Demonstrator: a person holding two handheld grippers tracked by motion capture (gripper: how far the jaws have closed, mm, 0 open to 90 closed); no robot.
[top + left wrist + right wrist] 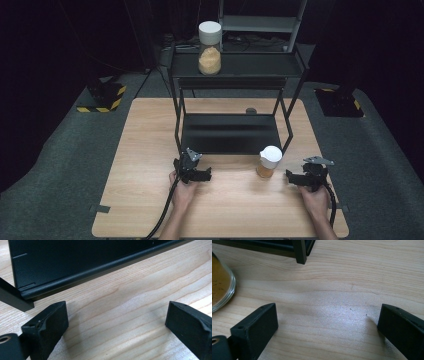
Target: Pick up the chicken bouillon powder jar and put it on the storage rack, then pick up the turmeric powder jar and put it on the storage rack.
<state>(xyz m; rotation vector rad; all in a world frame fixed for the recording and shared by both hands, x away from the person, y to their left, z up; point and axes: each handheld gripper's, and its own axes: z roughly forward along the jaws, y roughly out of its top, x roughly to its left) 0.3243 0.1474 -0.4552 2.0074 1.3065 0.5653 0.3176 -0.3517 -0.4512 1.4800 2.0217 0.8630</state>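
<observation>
Jars: 2, both with white lids and yellowish-brown contents.
Small jar (269, 163): stands upright on the table (150, 150), just in front of the rack's lower shelf near its right front leg, between the 2 grippers and nearer the right one. In the right gripper view its glass wall (220, 285) shows at the left edge, outside the jaws.
Tall jar (210, 48): stands upright on the top shelf of the rack, toward its left end.
Rack (235, 70): 1, black metal, with 2 shelves, set on the far half of the table.
Grippers: 2, each held in 1 hand, both low over the near part of the table.
Left gripper (200, 175): released, jaws spread wide with bare wood between them; in the left gripper view (116, 322) the front edge of the lower shelf (82, 270) lies just ahead.
Right gripper (292, 176): released too, jaws wide apart and grasping nothing (328, 322); it sits just right of the small jar, not touching it.
Hands: 2, left hand (183, 192) and right hand (315, 199), coming in from the near edge.
</observation>
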